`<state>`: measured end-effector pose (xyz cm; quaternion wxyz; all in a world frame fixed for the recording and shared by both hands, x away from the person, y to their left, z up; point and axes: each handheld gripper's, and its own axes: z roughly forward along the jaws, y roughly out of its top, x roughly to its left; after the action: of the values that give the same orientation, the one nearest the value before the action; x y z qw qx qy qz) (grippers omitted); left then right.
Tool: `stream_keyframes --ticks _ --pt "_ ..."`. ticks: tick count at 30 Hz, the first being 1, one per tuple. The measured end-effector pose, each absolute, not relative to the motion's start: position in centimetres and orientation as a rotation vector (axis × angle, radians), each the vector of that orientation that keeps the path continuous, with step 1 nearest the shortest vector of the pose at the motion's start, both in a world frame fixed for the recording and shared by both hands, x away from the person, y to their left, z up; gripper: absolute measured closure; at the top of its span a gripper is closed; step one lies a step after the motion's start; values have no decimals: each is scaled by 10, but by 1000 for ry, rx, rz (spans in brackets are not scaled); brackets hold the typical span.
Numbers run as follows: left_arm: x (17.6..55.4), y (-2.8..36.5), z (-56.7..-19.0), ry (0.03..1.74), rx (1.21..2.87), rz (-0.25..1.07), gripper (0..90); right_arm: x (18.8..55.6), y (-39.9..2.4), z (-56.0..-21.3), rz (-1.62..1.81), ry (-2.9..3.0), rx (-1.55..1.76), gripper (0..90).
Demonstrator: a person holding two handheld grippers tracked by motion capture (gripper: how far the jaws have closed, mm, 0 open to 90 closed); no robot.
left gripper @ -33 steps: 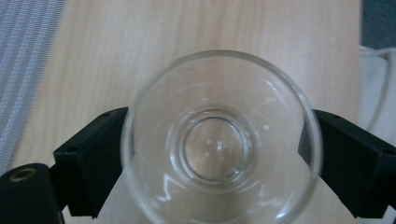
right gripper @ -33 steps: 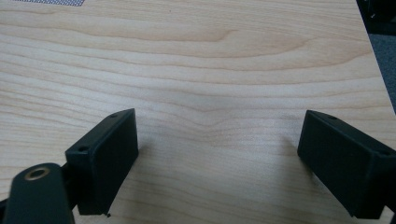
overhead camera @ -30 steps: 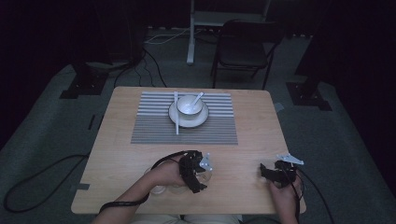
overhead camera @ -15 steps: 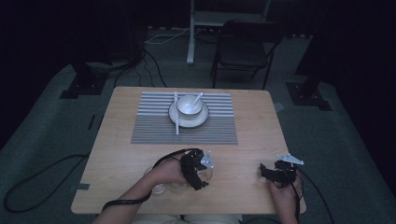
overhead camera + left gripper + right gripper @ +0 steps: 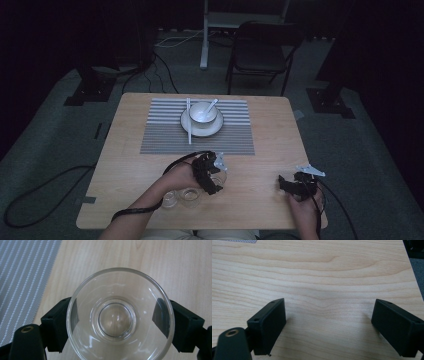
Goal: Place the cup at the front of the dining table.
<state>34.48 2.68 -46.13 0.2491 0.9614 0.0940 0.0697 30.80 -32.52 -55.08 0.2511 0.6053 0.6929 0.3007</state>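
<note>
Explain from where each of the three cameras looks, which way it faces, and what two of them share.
High view: above the person's side, facing forward and down on the table; forearms, left gripper and right gripper show.
Left gripper view: rides the left gripper, looking into a clear glass clamped between its fingers.
Right gripper view: rides the right gripper, facing bare tabletop between spread fingers.
Shared: the high and left gripper views both show the striped placemat.
</note>
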Motion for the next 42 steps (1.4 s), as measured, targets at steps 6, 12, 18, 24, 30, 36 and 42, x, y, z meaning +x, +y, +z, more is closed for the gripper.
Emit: stream_keyframes --ticks 6,12,18,24,30,36,42 --pt "361 37 -458 341 2616 247 181 308 -325 -551 818 1886 1647 117" --pt "369 49 -457 394 2618 258 181 308 -325 -551 818 1885 1648 117" --pt "372 62 -457 440 2606 274 181 308 -325 -551 818 1885 1647 117" --pt "376 79 -454 498 2596 292 181 308 -325 -551 818 1885 1647 117" --pt "380 102 -453 582 2572 314 181 308 -325 -551 818 1885 1647 117" --pt "384 116 -452 629 2566 318 182 308 -325 -551 818 1885 1647 117" --pt "390 135 -452 723 2534 366 182 308 -325 -551 818 1885 1647 117"
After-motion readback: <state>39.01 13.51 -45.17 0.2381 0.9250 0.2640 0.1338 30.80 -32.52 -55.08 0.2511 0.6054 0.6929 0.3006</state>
